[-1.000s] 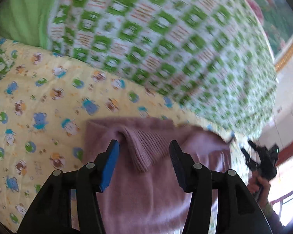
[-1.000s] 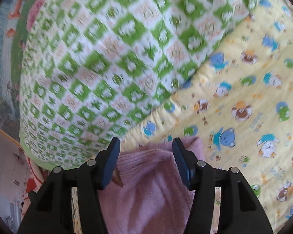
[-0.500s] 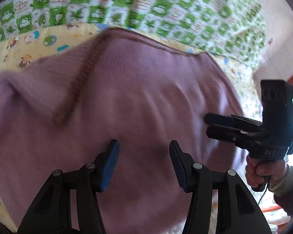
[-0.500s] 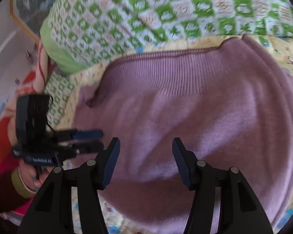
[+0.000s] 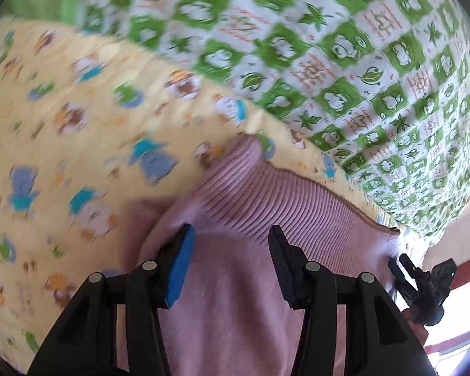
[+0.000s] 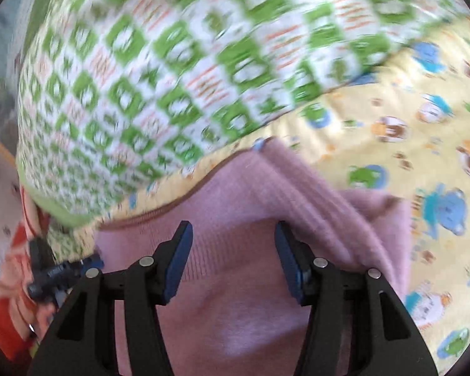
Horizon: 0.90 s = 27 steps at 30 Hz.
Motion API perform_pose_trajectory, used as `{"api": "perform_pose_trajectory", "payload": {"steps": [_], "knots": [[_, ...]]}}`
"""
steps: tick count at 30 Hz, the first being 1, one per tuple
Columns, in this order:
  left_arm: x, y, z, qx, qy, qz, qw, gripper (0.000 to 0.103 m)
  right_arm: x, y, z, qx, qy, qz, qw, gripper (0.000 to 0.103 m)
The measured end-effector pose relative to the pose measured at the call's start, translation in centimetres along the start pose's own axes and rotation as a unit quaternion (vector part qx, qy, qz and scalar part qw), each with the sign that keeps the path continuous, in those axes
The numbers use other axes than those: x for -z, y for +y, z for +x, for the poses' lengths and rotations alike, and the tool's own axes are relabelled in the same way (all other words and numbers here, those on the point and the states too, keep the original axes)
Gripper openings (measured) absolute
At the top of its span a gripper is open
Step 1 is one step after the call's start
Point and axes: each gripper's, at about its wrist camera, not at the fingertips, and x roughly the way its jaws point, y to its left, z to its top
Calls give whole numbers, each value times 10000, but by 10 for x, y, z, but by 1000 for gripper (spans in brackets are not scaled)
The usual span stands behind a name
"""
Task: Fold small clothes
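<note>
A small pink knitted sweater (image 5: 253, 282) lies on a yellow cartoon-print sheet (image 5: 62, 131), its ribbed band (image 5: 285, 200) toward the far side. My left gripper (image 5: 232, 250) is open and empty, hovering over the sweater's left part near the ribbed band. In the right wrist view the sweater (image 6: 235, 307) fills the lower middle. My right gripper (image 6: 233, 247) is open and empty above its ribbed edge (image 6: 266, 188). The right gripper also shows at the right edge of the left wrist view (image 5: 423, 279), and the left gripper at the left edge of the right wrist view (image 6: 59, 272).
A bulky green-and-white patterned quilt (image 5: 344, 47) is heaped just behind the sweater, also in the right wrist view (image 6: 172, 62). The yellow sheet (image 6: 423, 125) spreads to the sides. A floor and wall show beyond the bed edge (image 5: 454, 244).
Both grippers have pulled back and tilted up from close over the sweater's body. The ribbed edge and the quilt are in view again. Both stay open; the views are motion-blurred.
</note>
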Motion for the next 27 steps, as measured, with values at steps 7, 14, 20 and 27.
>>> {"api": "perform_pose_trajectory", "payload": {"steps": [7,14,20,27], "knots": [[54,-13,-47,-63,-7,156,9999,60,20,7,-49,103,-9,44,9999,57],[145,-26,-73,286,542,474,9970,61,90,31,-78,-301,831,-404,9953,57],[180,7,-59,-266,910,297,9951,49,133,6,-84,1243,1493,-720,9783,57],[184,16,-76,-276,926,64,9953,49,133,-11,-109,1324,1396,-500,9800,53]]}}
